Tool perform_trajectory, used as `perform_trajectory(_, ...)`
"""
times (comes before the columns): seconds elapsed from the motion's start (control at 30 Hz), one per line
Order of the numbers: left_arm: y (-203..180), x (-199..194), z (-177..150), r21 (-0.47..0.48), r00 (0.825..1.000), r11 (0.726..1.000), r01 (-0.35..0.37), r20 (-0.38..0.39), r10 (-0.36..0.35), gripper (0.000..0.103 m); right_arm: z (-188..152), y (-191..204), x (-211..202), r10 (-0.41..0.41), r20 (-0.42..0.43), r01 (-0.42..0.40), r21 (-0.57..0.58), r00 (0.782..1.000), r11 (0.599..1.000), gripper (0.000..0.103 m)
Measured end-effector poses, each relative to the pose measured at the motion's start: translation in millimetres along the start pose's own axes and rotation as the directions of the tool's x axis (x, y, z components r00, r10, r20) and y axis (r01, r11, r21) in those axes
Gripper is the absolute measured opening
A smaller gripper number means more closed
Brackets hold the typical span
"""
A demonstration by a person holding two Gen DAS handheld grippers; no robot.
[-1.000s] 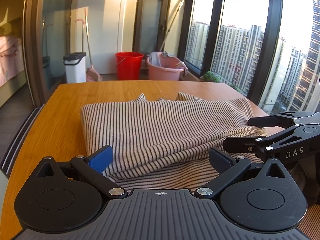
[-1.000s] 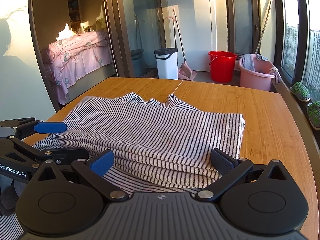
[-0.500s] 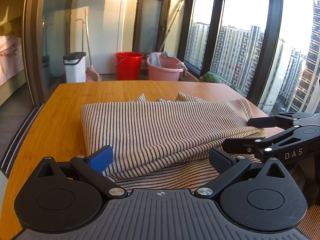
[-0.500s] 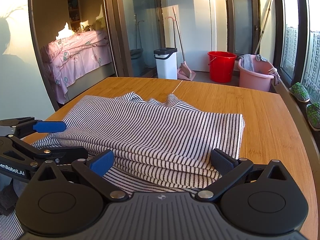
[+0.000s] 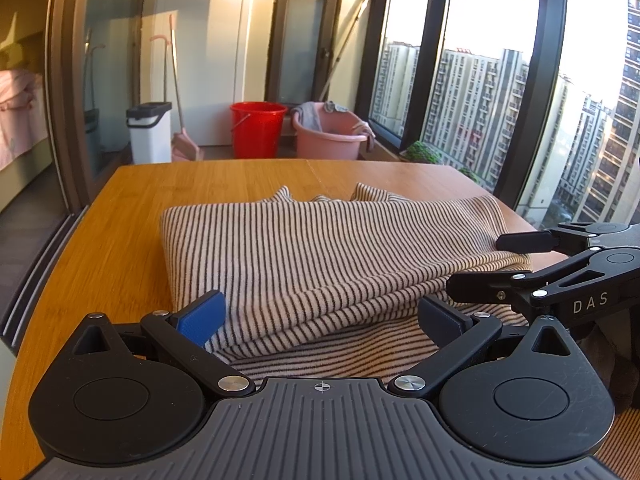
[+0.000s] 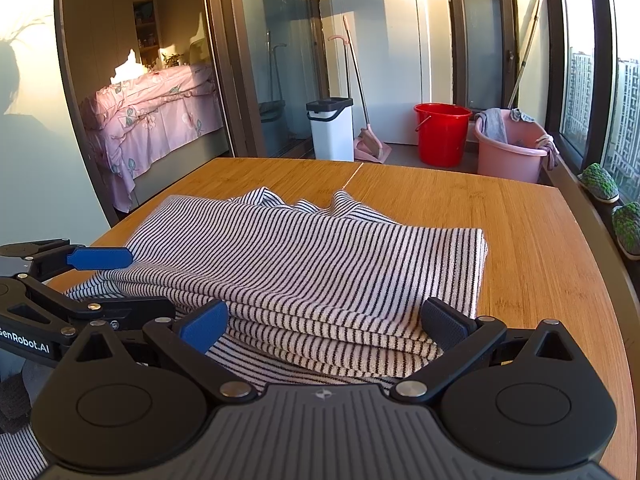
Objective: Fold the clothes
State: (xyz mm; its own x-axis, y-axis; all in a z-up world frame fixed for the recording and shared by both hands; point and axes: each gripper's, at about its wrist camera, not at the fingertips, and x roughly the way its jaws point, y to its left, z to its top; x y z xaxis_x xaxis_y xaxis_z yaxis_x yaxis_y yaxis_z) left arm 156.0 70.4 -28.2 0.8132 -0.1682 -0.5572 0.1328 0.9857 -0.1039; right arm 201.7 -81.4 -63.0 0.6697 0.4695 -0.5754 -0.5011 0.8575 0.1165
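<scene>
A black-and-white striped garment [image 5: 320, 256] lies folded in layers on the wooden table [image 5: 120, 240]; it also shows in the right wrist view [image 6: 320, 268]. My left gripper [image 5: 320, 316] is open, its fingers straddling the near edge of the folded stack. My right gripper [image 6: 324, 320] is open the same way, at the stack's near edge on the right side. Each gripper appears from the side in the other's view: the right one [image 5: 476, 264] with its fingers spread beside the cloth's right edge, the left one [image 6: 140, 280] at the cloth's left edge.
The table [image 6: 540, 260] extends beyond the garment on the right and far side. On the floor beyond stand a white bin [image 6: 330, 128], a red bucket [image 6: 440, 134] and a pink basin [image 6: 508, 148]. Windows run along the right; a bed [image 6: 152, 108] lies at left.
Nothing has visibly changed apart from a very slight shift of the two grippers; both stay open at the garment's near edge.
</scene>
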Motion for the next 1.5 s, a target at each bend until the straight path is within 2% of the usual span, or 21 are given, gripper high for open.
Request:
perform_trajectory(0.1, -3.9, -0.7, 1.0, -0.007, 1.000, 1.000, 0.009, -0.004, -0.009, 0.103, 3.3, 0.2, 3.9, -0.005, -0.031, 0.003, -0.054, 1.000, 0.999, 0.103)
perform_trajectory(0.2, -1.6, -4.2, 3.0, -0.018, 0.999, 0.999, 0.034, -0.023, -0.035, 0.103, 7.6, 2.9, 4.6, -0.043, -0.070, 0.035, -0.114, 0.997, 0.993, 0.103)
perform_trajectory(0.3, 7.7, -6.1, 8.9, -0.037, 0.996, 0.997, 0.067, -0.055, -0.069, 0.103, 23.9, 3.1, -12.7, -0.062, -0.034, 0.057, -0.125, 0.998, 0.991, 0.103)
perform_trajectory(0.4, 11.7, -2.8, 13.8, -0.067, 0.994, 0.995, 0.074, -0.078, -0.079, 0.103, 55.9, -0.4, -26.0, -0.053, 0.052, 0.057, -0.093, 0.997, 0.994, 0.103)
perform_trajectory(0.47, 9.8, -1.2, 12.2, -0.059, 0.994, 0.996, 0.063, -0.082, -0.067, 0.103, 73.4, -3.1, -9.3, -0.043, 0.041, 0.045, -0.062, 0.998, 0.997, 0.097)
perform_trajectory(0.5, 8.2, -1.2, 11.1, -0.049, 0.995, 0.997, 0.058, -0.082, -0.062, 0.103, 82.0, -4.4, -0.5, -0.037, 0.035, 0.039, -0.046, 0.999, 0.998, 0.081)
perform_trajectory(0.53, 6.6, -1.2, 9.9, -0.036, 0.995, 0.998, 0.055, -0.081, -0.058, 0.103, 90.6, -5.8, 8.3, -0.032, 0.028, 0.033, -0.031, 0.999, 0.999, 0.074)
perform_trajectory(0.77, 8.3, -2.1, 6.9, -0.017, 0.994, 0.997, 0.080, -0.077, -0.081, 0.103, 91.5, -11.9, 82.1, -0.054, -0.086, 0.054, -0.001, 0.995, 0.999, 0.077)
perform_trajectory(0.9, 10.8, -3.4, 3.8, -0.013, 0.994, 0.995, 0.094, -0.059, -0.094, 0.103, 88.8, -12.9, 116.3, -0.054, -0.141, 0.055, 0.003, 0.988, 0.998, 0.076)
perform_trajectory(0.93, 11.6, -4.0, 3.3, -0.017, 0.994, 0.995, 0.099, -0.053, -0.099, 0.103, 85.9, -10.6, 118.1, -0.046, -0.148, 0.045, -0.010, 0.988, 0.999, 0.067)
perform_trajectory(1.0, 12.9, -6.6, 3.3, -0.035, 0.993, 0.993, 0.109, -0.048, -0.111, 0.103, 82.4, -5.3, 117.4, -0.036, -0.143, 0.031, -0.034, 0.989, 0.999, 0.060)
perform_trajectory(1.03, 14.9, -9.0, 4.7, -0.052, 0.992, 0.992, 0.113, -0.049, -0.116, 0.103, 82.4, -2.4, 116.6, -0.039, -0.139, 0.033, -0.047, 0.990, 0.998, 0.052)
perform_trajectory(1.07, 16.9, -11.5, 6.2, -0.069, 0.991, 0.991, 0.117, -0.050, -0.121, 0.103, 82.6, 1.0, 114.3, -0.040, -0.133, 0.033, -0.056, 0.990, 0.998, 0.045)
perform_trajectory(1.13, 22.1, -18.2, 9.5, -0.103, 0.990, 0.987, 0.126, -0.046, -0.131, 0.103, 83.8, 8.2, 108.3, -0.079, -0.117, 0.070, -0.083, 0.990, 0.994, 0.012)
perform_trajectory(1.2, 27.9, -26.6, 13.7, -0.124, 0.990, 0.984, 0.130, -0.031, -0.135, 0.103, 89.3, 9.9, 97.2, -0.055, -0.104, 0.046, -0.081, 0.993, 0.996, 0.011)
perform_trajectory(1.33, 45.9, -48.1, 21.7, -0.164, 0.996, 0.982, 0.093, 0.025, -0.090, 0.103, 97.9, 18.3, 42.9, 0.020, -0.016, -0.022, -0.090, 1.000, 0.996, 0.010)
perform_trajectory(1.5, 68.4, -75.1, 37.2, -0.253, 0.990, 0.961, 0.112, 0.112, -0.086, 0.103, 72.2, 27.1, -54.0, 0.179, 0.069, -0.176, -0.046, 0.981, 0.983, 0.010)
